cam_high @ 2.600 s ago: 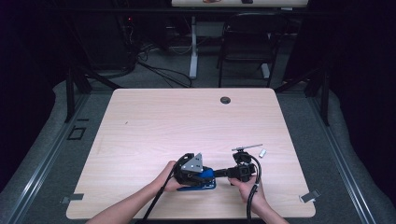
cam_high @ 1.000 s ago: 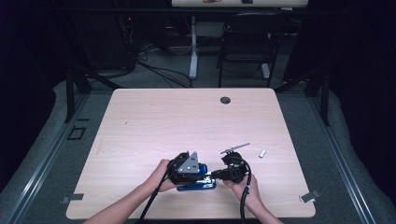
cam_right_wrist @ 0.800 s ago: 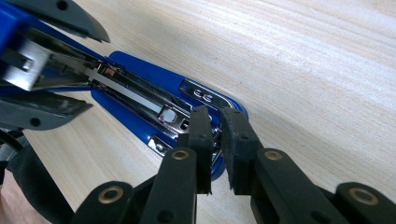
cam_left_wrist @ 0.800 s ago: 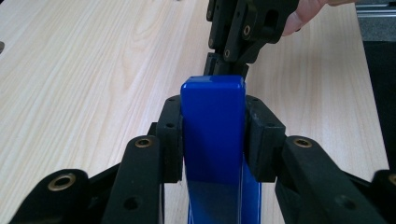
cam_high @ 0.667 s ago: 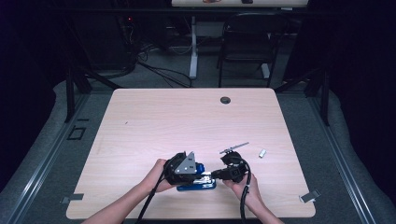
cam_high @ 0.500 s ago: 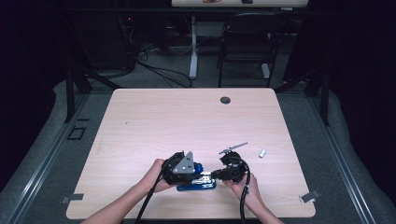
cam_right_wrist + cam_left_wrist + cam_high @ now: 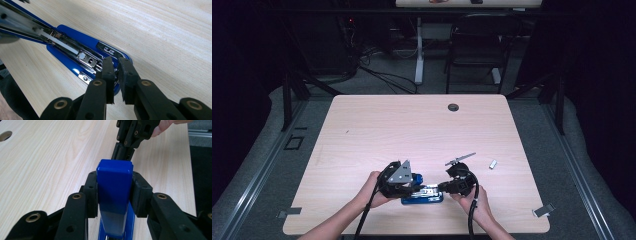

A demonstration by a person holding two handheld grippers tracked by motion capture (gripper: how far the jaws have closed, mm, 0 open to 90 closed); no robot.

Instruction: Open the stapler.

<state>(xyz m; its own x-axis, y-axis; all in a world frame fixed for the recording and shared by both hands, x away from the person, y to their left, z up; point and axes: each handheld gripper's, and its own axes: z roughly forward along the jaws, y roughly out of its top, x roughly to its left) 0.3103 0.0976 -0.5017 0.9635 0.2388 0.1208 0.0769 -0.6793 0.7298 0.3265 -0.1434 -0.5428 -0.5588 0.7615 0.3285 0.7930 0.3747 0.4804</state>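
While the left gripper's (image 7: 115,195) fingers clamp the blue stapler's (image 7: 114,195) lid, right gripper's (image 7: 115,75) fingers nearly closed at its metal tip.

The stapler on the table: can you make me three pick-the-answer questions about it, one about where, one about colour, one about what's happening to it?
1. Where does the stapler lie?
A. near the table's front edge
B. by the round hole
C. on the floor

2. What colour is its cover?
A. red
B. blue
C. green

3. How is the left tool on it?
A. hanging open above it
B. lying beside it
C. shut on its blue cover

Answers: 1 A, the high view shows it between the hands near the front edge. 2 B, the left gripper view shows a blue cover. 3 C, both pads press its sides.
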